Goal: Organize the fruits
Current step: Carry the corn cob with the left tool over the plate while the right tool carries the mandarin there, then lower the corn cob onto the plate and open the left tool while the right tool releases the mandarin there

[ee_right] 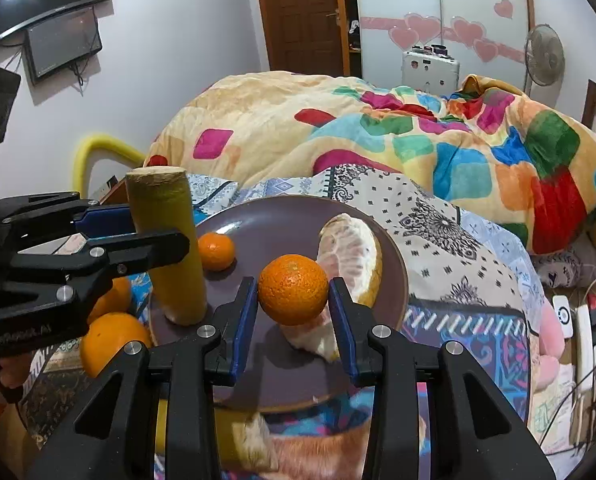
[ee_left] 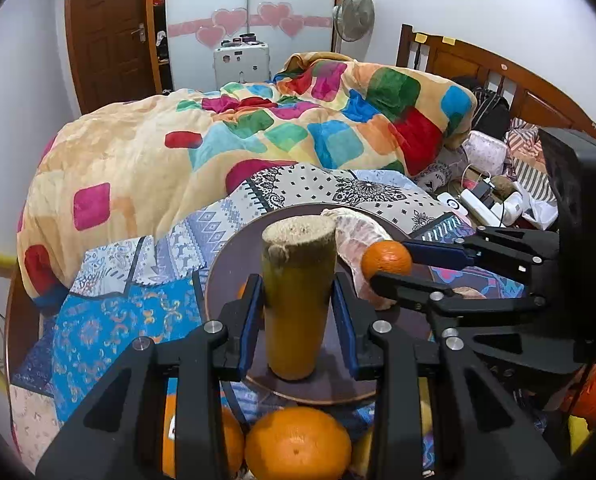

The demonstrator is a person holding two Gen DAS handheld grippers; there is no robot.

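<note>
Brown plate below; left gripper clamps sugarcane piece, right gripper clamps mandarin. Set each on bare plate, clear of pomelo segment.

Matt plastic, pitted peel, glossy plate

The left gripper and right gripper look like matt black plastic with blue pads and shiny metal bolts; the sugarcane piece is smooth-skinned with a fibrous cut top; the mandarin is pitted; the brown plate is glossy.
</note>
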